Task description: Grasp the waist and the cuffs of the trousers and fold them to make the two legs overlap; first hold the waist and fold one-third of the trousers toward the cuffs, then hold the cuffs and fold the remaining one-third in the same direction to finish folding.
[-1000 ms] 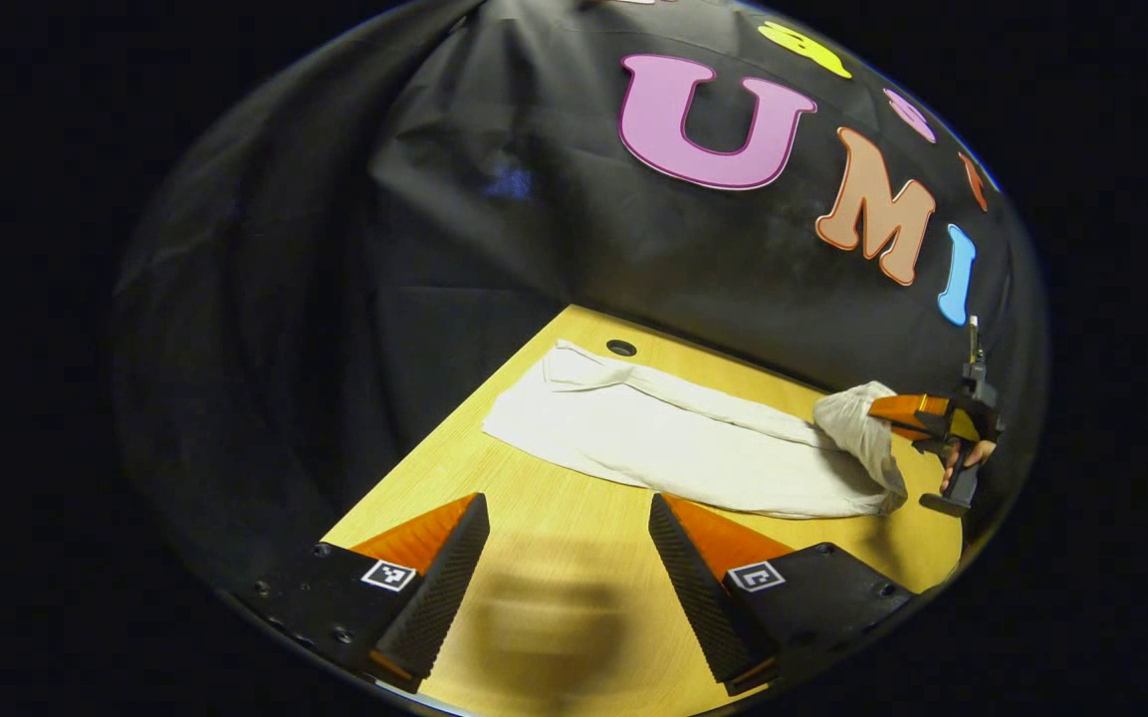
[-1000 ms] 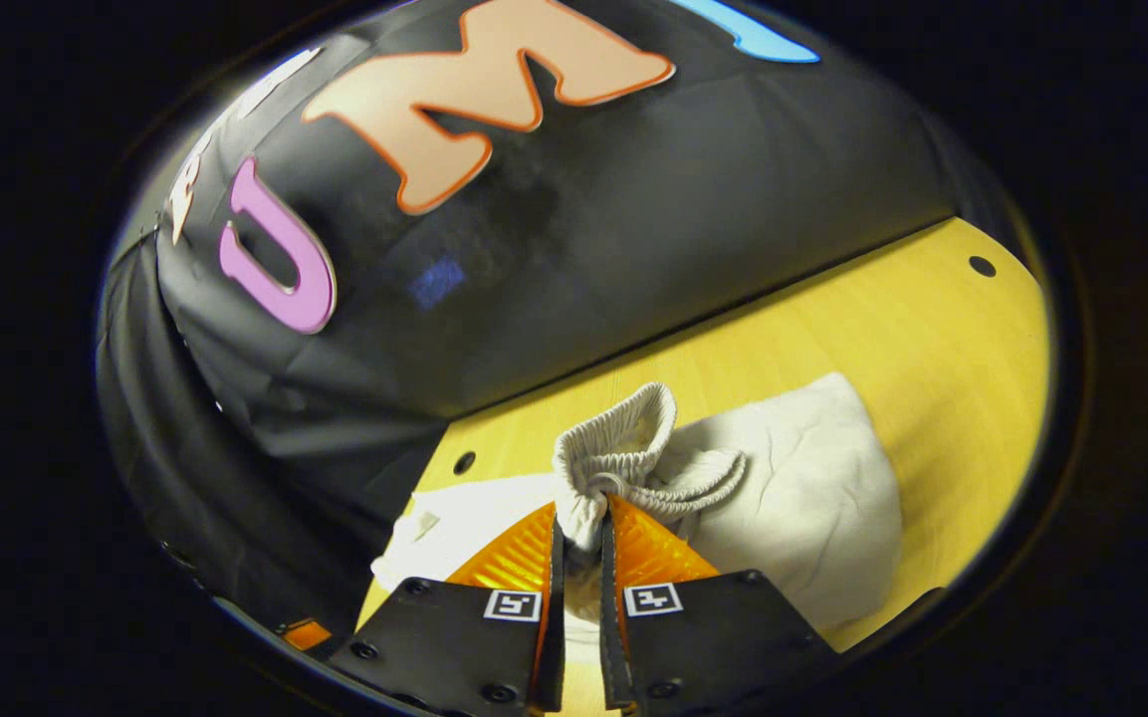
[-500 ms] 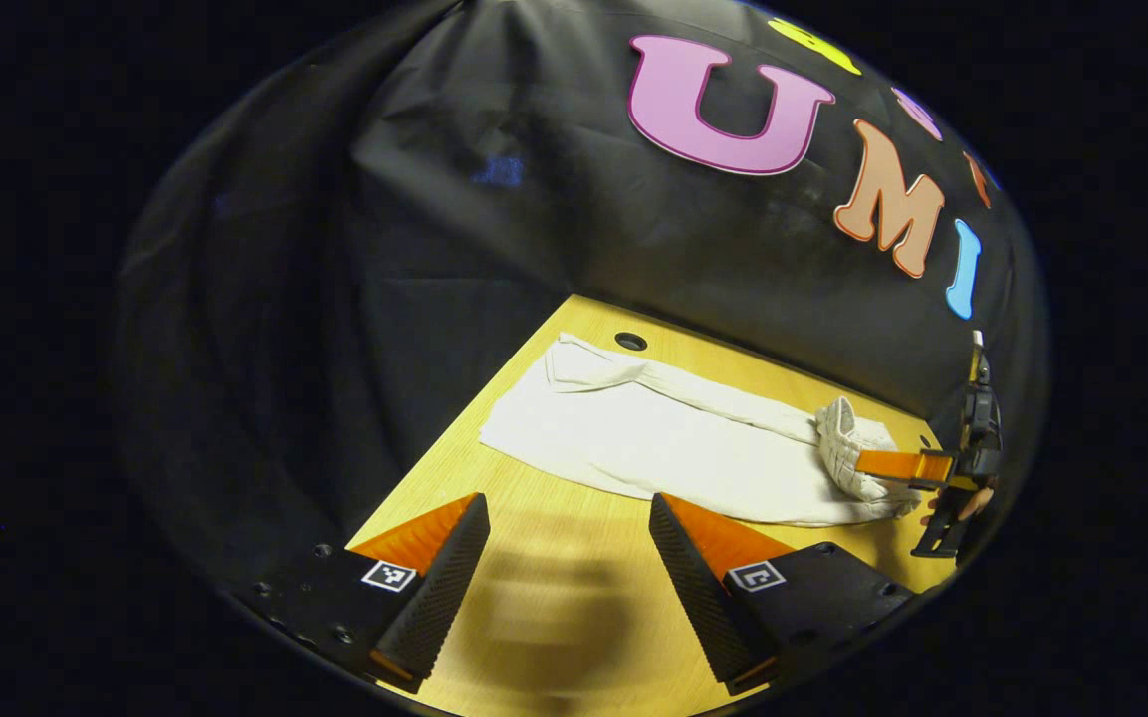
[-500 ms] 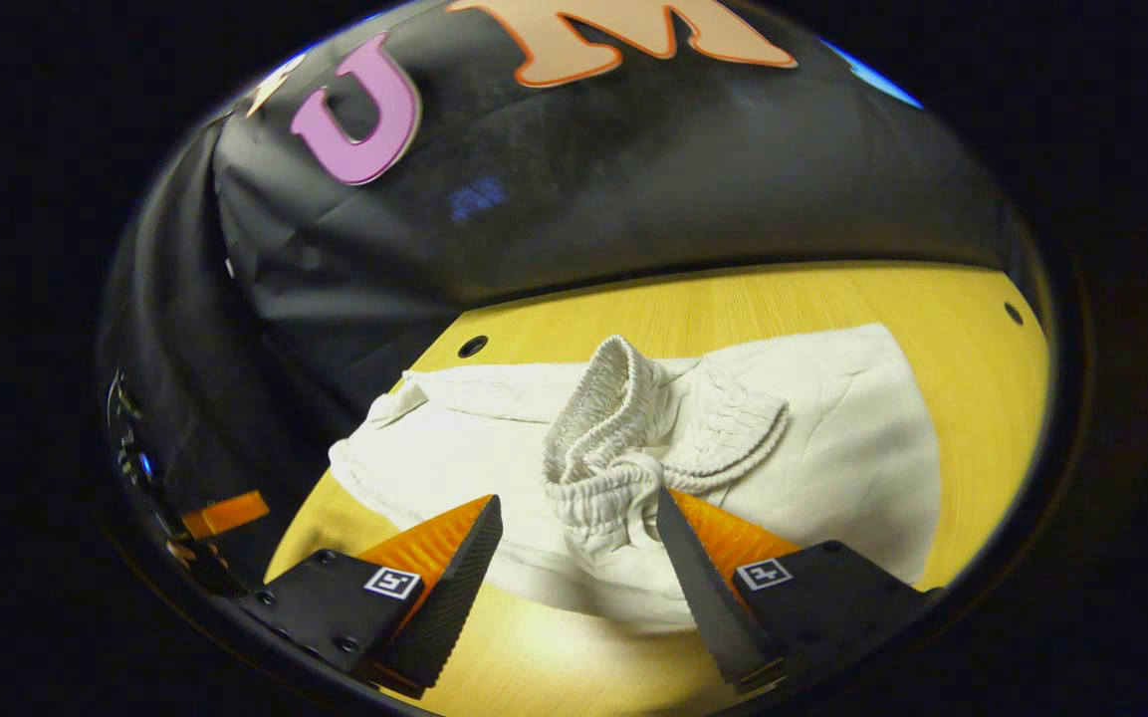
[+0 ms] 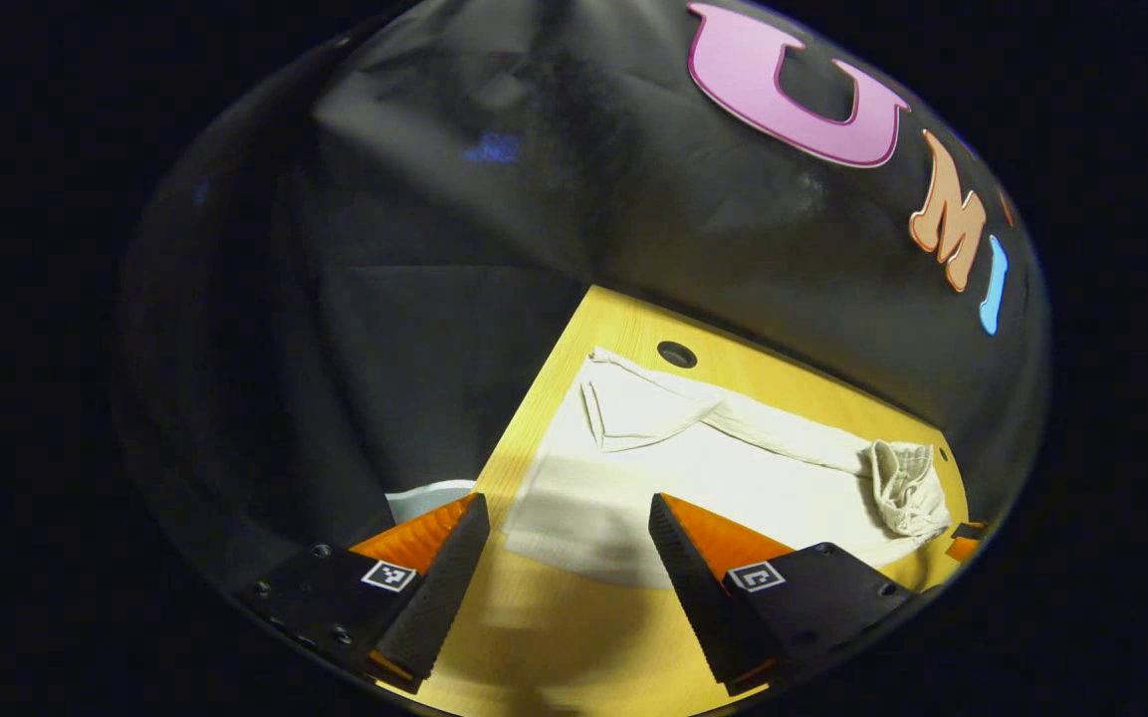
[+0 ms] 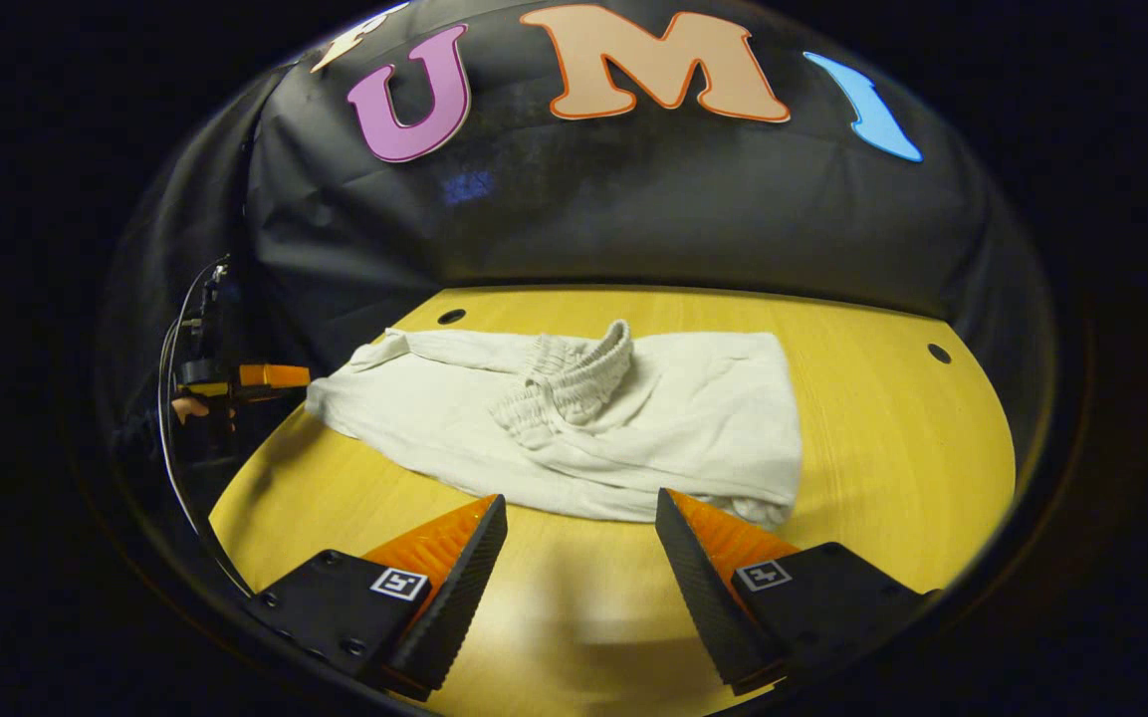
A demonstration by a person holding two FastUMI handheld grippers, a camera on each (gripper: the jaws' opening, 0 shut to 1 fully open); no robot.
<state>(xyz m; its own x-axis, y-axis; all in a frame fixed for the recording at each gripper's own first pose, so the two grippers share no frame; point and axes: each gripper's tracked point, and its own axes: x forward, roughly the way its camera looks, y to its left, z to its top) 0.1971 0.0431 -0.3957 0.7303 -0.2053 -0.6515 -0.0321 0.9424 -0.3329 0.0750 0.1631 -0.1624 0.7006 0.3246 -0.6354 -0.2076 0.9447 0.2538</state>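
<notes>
Having let go of the waist [image 6: 574, 373], the right gripper [image 6: 578, 553] now hangs wide open and empty, like the left gripper [image 5: 566, 558].

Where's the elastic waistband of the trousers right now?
In the right gripper view, the waistband lies bunched on top of the trousers, mid-table, ahead of the open right gripper.

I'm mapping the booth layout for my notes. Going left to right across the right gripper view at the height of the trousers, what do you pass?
Left gripper held off the table's edge → cuff end of the trousers → bunched waistband → bare table with a hole.
</notes>
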